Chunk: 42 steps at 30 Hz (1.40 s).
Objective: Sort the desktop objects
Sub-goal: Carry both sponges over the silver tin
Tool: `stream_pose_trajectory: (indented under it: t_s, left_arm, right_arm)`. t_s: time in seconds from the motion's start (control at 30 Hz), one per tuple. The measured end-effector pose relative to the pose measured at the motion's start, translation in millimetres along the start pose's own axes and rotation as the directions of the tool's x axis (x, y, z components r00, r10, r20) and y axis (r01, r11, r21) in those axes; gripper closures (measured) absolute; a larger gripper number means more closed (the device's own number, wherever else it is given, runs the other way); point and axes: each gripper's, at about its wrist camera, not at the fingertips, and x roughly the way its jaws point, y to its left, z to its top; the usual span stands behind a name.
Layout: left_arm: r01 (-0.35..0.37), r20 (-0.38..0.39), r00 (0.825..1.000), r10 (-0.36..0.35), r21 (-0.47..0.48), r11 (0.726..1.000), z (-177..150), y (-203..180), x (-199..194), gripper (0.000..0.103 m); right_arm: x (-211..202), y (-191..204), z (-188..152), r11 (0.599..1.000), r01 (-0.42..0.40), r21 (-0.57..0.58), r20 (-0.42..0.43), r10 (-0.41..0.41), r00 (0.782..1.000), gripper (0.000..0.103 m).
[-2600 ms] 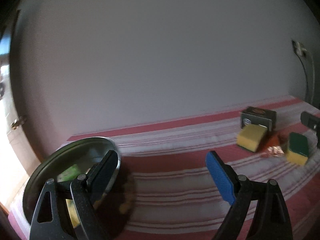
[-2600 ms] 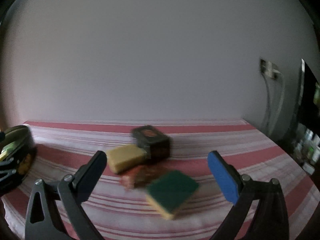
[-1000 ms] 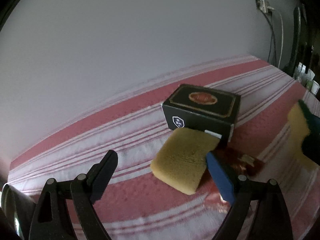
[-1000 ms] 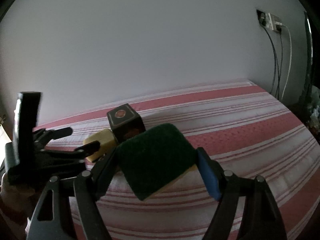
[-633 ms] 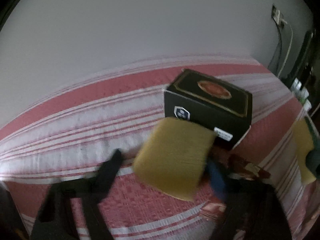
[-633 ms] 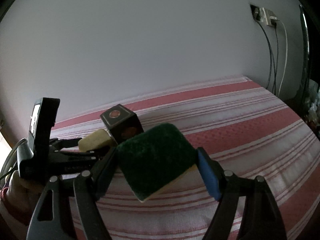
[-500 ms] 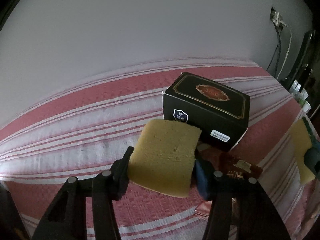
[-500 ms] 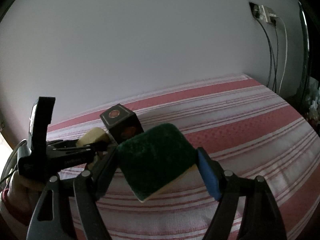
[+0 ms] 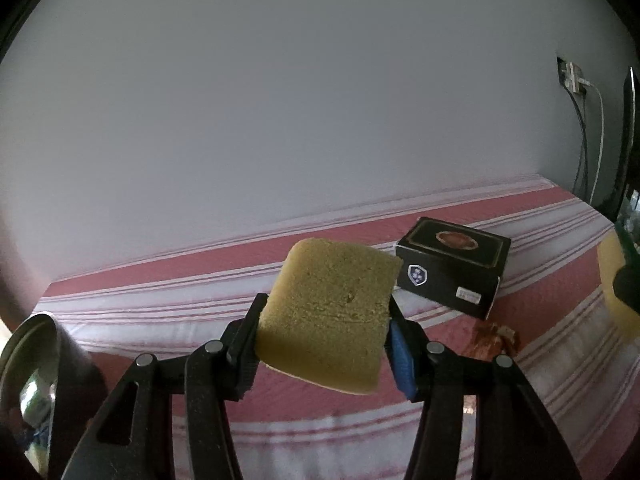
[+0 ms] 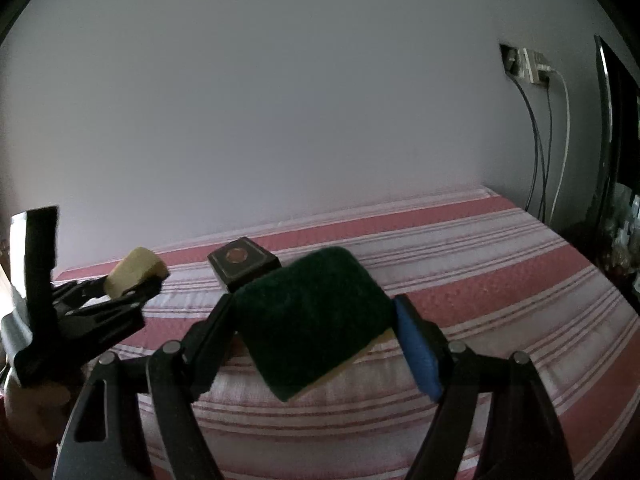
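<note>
Above the striped tablecloth (image 9: 160, 300), the left gripper (image 9: 324, 334) clamps a yellow sponge (image 9: 328, 312) and the right gripper (image 10: 316, 320) a green scouring sponge (image 10: 308, 316) (both soft, each pinched near one end), so either may squirm loose before reaching the metal bowl (image 9: 28, 360).

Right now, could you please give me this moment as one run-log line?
left tongs: shut on yellow sponge | right tongs: shut on green sponge | box: on cloth
</note>
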Motion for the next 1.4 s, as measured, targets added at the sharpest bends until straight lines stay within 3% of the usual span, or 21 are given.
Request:
stream_pose_trajectory:
  t_s: [0.33,0.67,1.13,1.4]
  left_arm:
    - [-0.043,0.008,0.999,0.043,-0.046,0.998,-22,35,-34,0.047]
    - [-0.016,0.021,1.0,0.019,-0.101,0.995,-40,73,-67,0.047]
    - [0.054,0.057,0.997,-0.045,-0.159,0.986,-60,98,-99,0.047]
    - [0.086,0.115,0.991,-0.065,-0.192,0.978,-70,122,-132,0.047]
  right_arm:
    - [-2,-2,1,1.0,0.023,0.014,0.013,-0.023,1.0,0.024]
    - [-8,24,-6,0.997,0.047,-0.053,0.026,-0.046,0.999,0.024]
    - [-25,78,-29,0.993,-0.075,-0.089,-0.012,0.074,0.997,0.024]
    - [-30,120,-37,0.978,-0.177,-0.108,-0.037,0.174,0.984,0.024]
